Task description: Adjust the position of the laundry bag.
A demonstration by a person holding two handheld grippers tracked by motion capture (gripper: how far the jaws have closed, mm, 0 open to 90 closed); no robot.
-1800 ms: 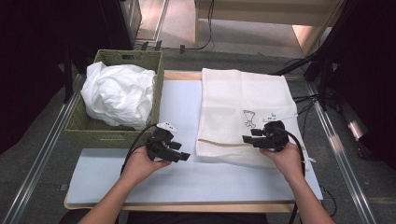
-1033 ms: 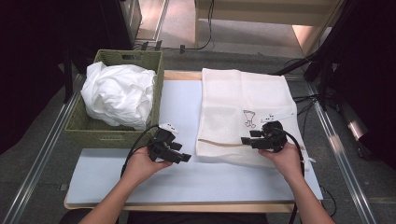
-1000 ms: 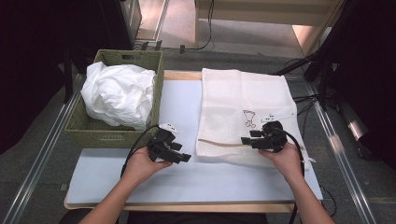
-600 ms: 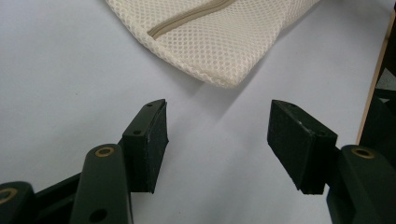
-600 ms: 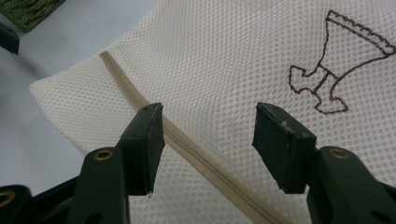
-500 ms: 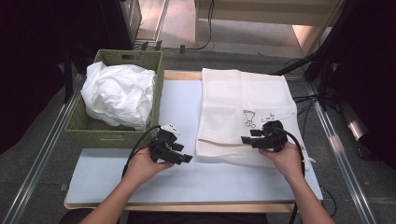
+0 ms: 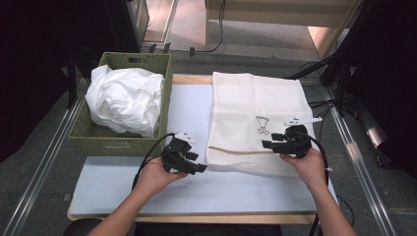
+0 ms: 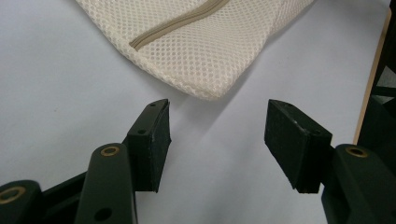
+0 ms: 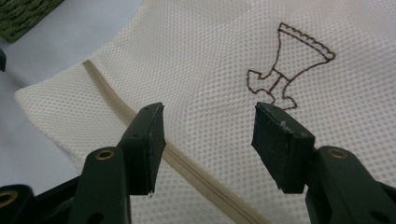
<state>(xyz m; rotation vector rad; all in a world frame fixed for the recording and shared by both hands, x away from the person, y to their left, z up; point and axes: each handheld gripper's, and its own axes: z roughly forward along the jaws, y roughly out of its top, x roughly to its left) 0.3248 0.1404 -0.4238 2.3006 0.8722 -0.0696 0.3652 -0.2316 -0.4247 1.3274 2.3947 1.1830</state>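
Both grippers poised at the mesh laundry bag (image 7: 255, 123), ready to take hold.

The left gripper (image 8: 217, 135), jaws apart and just closing a little with nothing between them, has the bag's corner just ahead; it should advance until the hem sits between the pads. The right gripper (image 9: 208, 135), jaws apart over the mesh, has the zipper (image 9: 187, 168) crossing under its near jaw; pinch only the top layer.

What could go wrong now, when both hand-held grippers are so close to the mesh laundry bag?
1. The left hand-held gripper stands open just short of the mesh laundry bag's corner; closing now may catch nothing.
2. The right hand-held gripper hovers open over the zipper; it may pinch both mesh layers, so the bag would stay shut.
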